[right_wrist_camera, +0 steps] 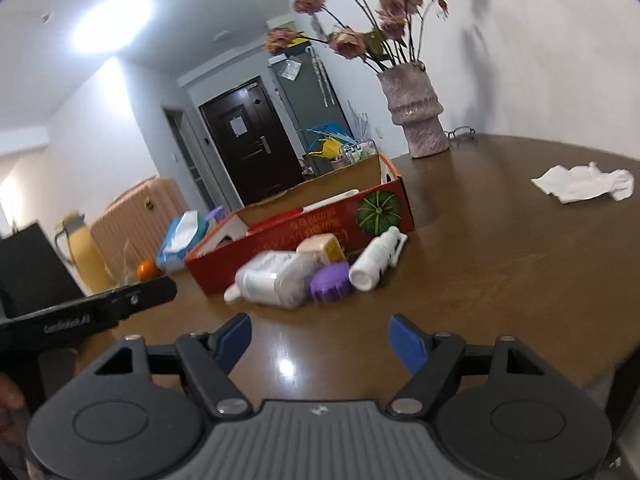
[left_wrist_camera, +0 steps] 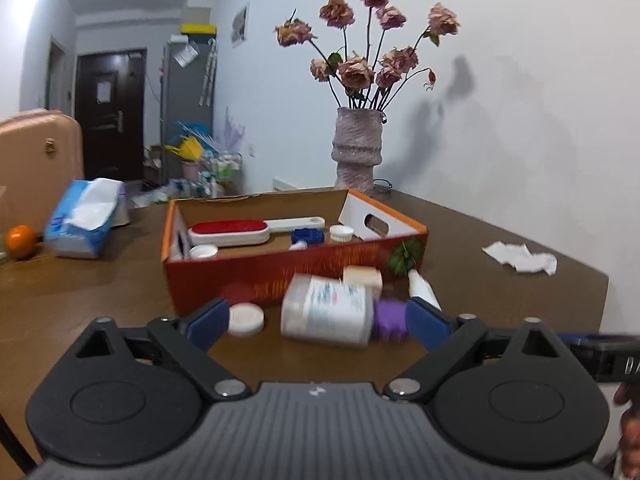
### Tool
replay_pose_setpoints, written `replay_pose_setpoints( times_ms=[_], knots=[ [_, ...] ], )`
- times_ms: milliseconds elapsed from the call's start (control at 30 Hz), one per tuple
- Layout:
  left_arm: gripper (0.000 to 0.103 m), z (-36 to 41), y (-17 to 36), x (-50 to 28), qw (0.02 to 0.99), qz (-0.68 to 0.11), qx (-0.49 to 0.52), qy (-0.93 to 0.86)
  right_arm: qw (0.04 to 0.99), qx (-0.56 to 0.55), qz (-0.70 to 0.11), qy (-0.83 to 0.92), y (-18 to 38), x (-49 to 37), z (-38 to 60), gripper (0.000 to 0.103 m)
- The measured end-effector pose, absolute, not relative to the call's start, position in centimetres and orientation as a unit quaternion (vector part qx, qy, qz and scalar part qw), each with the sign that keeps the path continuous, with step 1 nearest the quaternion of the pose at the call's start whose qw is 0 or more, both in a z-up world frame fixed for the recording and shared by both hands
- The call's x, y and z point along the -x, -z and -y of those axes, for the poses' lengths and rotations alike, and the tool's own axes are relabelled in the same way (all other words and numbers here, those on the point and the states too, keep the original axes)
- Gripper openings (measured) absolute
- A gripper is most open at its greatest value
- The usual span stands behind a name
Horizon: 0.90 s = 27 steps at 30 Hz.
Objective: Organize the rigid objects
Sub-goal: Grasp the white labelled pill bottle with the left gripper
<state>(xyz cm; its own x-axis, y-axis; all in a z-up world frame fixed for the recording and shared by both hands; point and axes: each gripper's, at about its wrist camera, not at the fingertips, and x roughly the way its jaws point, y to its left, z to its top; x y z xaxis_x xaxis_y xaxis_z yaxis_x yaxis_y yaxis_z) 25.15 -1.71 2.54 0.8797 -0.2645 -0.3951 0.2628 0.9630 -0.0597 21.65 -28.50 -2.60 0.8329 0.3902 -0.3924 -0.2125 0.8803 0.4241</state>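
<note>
An orange cardboard box on the brown table holds a red lint brush, a blue cap and white lids. In front of it lie a white jar on its side with a purple cap, a white round lid, a beige block and a small white bottle. My left gripper is open, low over the table, with the jar just ahead of its blue pads. My right gripper is open and empty, a short way before the jar, cap and bottle.
A vase of dried roses stands behind the box by the wall. A tissue pack and an orange sit at the left, a crumpled tissue at the right. The left gripper's body shows left in the right wrist view.
</note>
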Motion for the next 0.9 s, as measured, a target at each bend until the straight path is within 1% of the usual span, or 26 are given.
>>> replay_pose_setpoints(
  times_ms=[67,100,133,200,300,367,433,467,500,533,600,667,700,733,800,900],
  knots=[
    [0.085,1.4,-2.7,-27.9,0.964,-0.222,0.009,0.147,0.942,-0.177,-0.239,-0.157,2.4,-23.3,27.6,0.074],
    [0.083,1.3,-2.6,-29.6,0.96,-0.237,0.011,0.15,0.942,-0.178,-0.235,-0.162,2.3,-24.1,27.2,0.073],
    [0.08,1.2,-2.4,-30.9,0.957,-0.247,0.014,0.154,0.941,-0.18,-0.233,-0.169,2.1,-25.0,26.7,0.069],
    [0.079,1.0,-1.8,-33.2,0.949,-0.269,0.032,0.162,0.937,-0.183,-0.234,-0.181,2.0,-26.7,25.7,0.065],
    [0.072,0.7,-0.9,-35.3,0.942,-0.282,0.057,0.173,0.932,-0.189,-0.24,-0.194,2.3,-29.1,24.1,0.059],
    [0.063,0.5,-0.4,-36.0,0.937,-0.287,0.072,0.183,0.927,-0.2,-0.245,-0.201,2.6,-30.6,23.4,0.053],
    [0.057,0.1,0.5,-36.7,0.931,-0.297,0.092,0.192,0.921,-0.214,-0.251,-0.205,2.9,-31.8,23.0,0.05],
    [0.05,0.0,0.8,-37.0,0.928,-0.302,0.101,0.193,0.919,-0.219,-0.256,-0.206,3.1,-32.4,22.7,0.049],
    [0.046,-0.3,1.3,-37.3,0.924,-0.309,0.112,0.195,0.916,-0.224,-0.261,-0.206,3.4,-33.0,22.4,0.047],
    [0.039,-0.5,1.8,-37.6,0.919,-0.319,0.123,0.198,0.914,-0.228,-0.265,-0.206,3.8,-33.3,22.4,0.043],
    [0.036,-1.1,2.4,-37.9,0.912,-0.326,0.148,0.201,0.907,-0.24,-0.278,-0.208,4.4,-34.1,22.2,0.036],
    [0.029,-1.5,2.4,-37.8,0.911,-0.328,0.162,0.193,0.906,-0.238,-0.285,-0.204,4.8,-34.3,22.0,0.025],
    [0.028,-1.8,2.3,-37.5,0.909,-0.33,0.171,0.187,0.908,-0.232,-0.285,-0.202,4.7,-34.1,21.9,0.022],
    [0.026,-2.0,2.2,-36.9,0.907,-0.335,0.178,0.184,0.907,-0.233,-0.287,-0.203,4.7,-33.9,22.0,0.021],
    [0.026,-2.1,1.8,-35.4,0.907,-0.335,0.181,0.181,0.901,-0.244,-0.289,-0.213,4.5,-33.0,22.5,0.02],
    [0.026,-2.0,1.5,-31.5,0.907,-0.33,0.189,0.182,0.902,-0.232,-0.292,-0.217,4.0,-30.9,22.7,0.02]
  ],
)
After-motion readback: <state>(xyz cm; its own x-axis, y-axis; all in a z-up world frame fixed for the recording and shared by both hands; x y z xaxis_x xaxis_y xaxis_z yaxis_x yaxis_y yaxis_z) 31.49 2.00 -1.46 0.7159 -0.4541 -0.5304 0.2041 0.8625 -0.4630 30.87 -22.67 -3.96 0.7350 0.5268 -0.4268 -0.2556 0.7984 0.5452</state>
